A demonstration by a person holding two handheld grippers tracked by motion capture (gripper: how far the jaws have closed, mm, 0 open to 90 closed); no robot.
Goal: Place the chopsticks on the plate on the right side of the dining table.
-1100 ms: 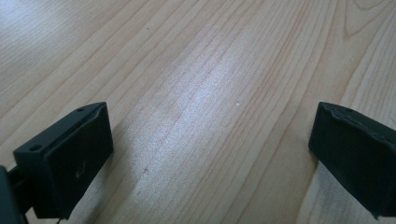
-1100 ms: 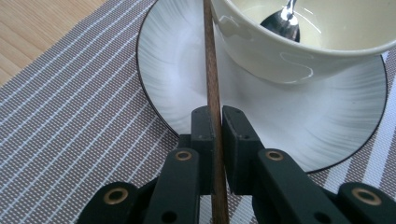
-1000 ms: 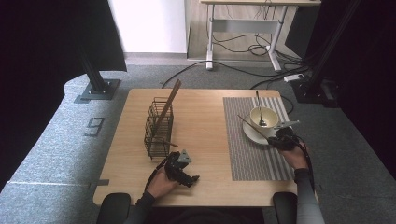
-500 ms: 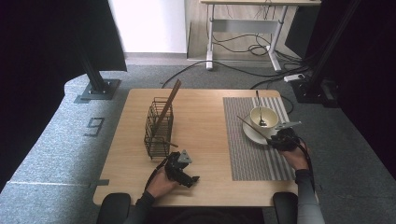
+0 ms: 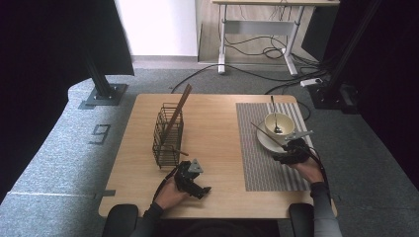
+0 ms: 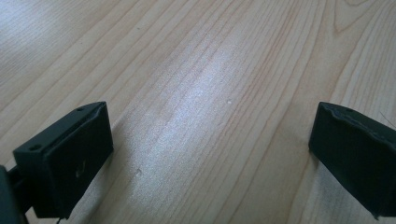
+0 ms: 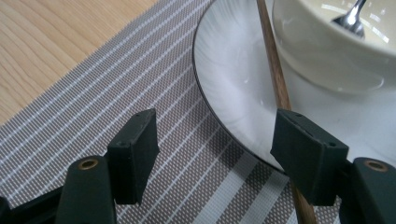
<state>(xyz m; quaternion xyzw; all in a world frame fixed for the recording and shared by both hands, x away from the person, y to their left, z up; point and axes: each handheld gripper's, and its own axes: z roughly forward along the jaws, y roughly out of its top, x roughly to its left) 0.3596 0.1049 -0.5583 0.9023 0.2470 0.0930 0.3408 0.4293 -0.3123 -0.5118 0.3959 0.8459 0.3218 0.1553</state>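
Right hand: coming in from the bottom right of the high view, forearm lying along the striped placemat (image 5: 262,163), holding the right gripper (image 5: 291,150) low at the near edge of the plate (image 5: 267,141).
Right fingers: released; they have just been opening, and the pads are pressing on nothing. In the right gripper view the right gripper (image 7: 215,140) is standing over the plate (image 7: 233,84) rim and the placemat (image 7: 140,88).
Chopstick: the brown chopstick (image 7: 275,74) is lying across the plate, just beside the bowl (image 7: 336,51), running down past the inner face of one finger (image 7: 303,149); whether it is touching that finger is hard to tell.
Left hand: resting on the desk (image 5: 212,128) near its front edge, just in front of the wire basket (image 5: 167,136), holding the left gripper (image 5: 200,190) tilted down to the wood.
Left fingers: released and standing wide apart in the left gripper view, left gripper (image 6: 210,154) with bare desk (image 6: 196,70) between them.
Writing: a "9" mark (image 5: 100,133) is sitting on the grey floor left of the desk.
Hard to make out: the spoon (image 7: 350,18) in the bowl is cut off at the top of the right gripper view; the chopstick's lower end is running out of frame behind the finger.
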